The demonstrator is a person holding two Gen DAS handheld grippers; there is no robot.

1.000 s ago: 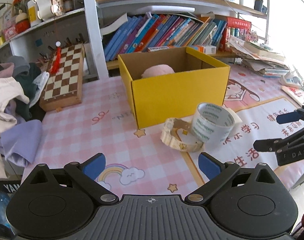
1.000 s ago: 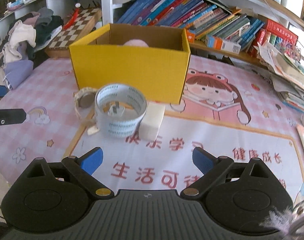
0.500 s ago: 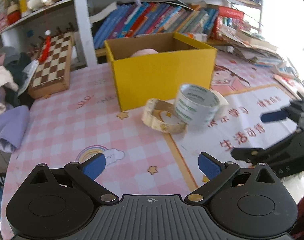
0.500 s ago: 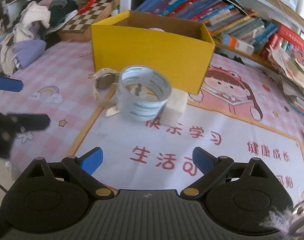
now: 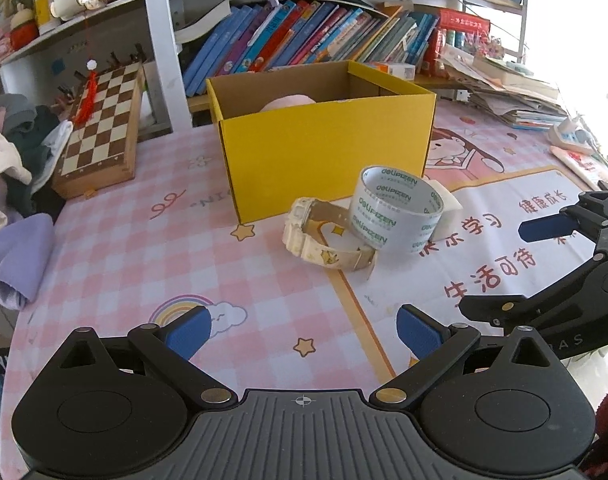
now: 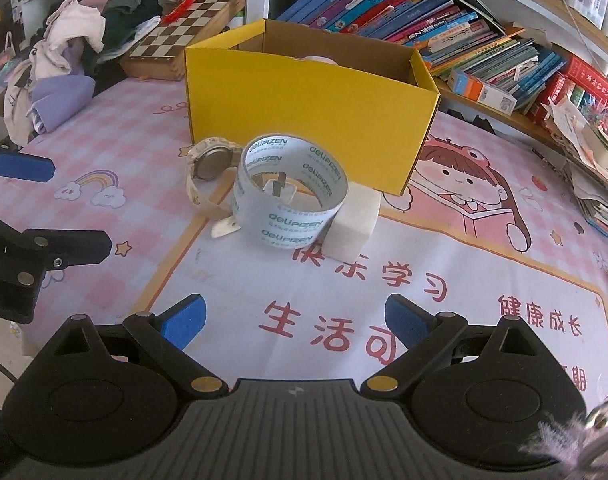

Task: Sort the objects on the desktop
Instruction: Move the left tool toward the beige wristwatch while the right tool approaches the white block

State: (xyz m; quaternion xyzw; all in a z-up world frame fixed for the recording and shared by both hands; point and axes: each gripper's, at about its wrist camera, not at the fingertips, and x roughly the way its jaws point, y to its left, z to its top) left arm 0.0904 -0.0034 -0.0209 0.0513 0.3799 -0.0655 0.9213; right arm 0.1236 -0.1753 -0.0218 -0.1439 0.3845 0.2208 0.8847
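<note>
Tape roll (image 6: pixel 290 190): centre of the right wrist frame, standing on the pink desk mat (image 6: pixel 423 292) just in front of the yellow box (image 6: pixel 304 108). Translucent grey film, green lettering repeated round the band, wide open core.

Wristwatch (image 6: pixel 210 172): cream strap, round dark face, lying on its side against the left of the roll.

White block (image 6: pixel 353 222): pale, rectangular, touching the roll's right side; what it is cannot be told.

Yellow box: open-topped cardboard, upper centre of both frames. One pink rounded item (image 5: pixel 288 101) shows above its rim.

Progress, as judged: one item lies in the box, three lie outside on the mat, so sorting looks partly done with these three left.

Left gripper (image 5: pixel 304 330): lower edge of the left wrist frame, fingers spread, holding nothing.

Right gripper (image 6: pixel 294 322): lower edge of the right wrist frame, fingers spread, holding nothing, facing the roll.

Surroundings: chessboard (image 5: pixel 104 120) and clothes (image 6: pixel 72 40) upper left; books (image 5: pixel 304 32) along the top.
</note>
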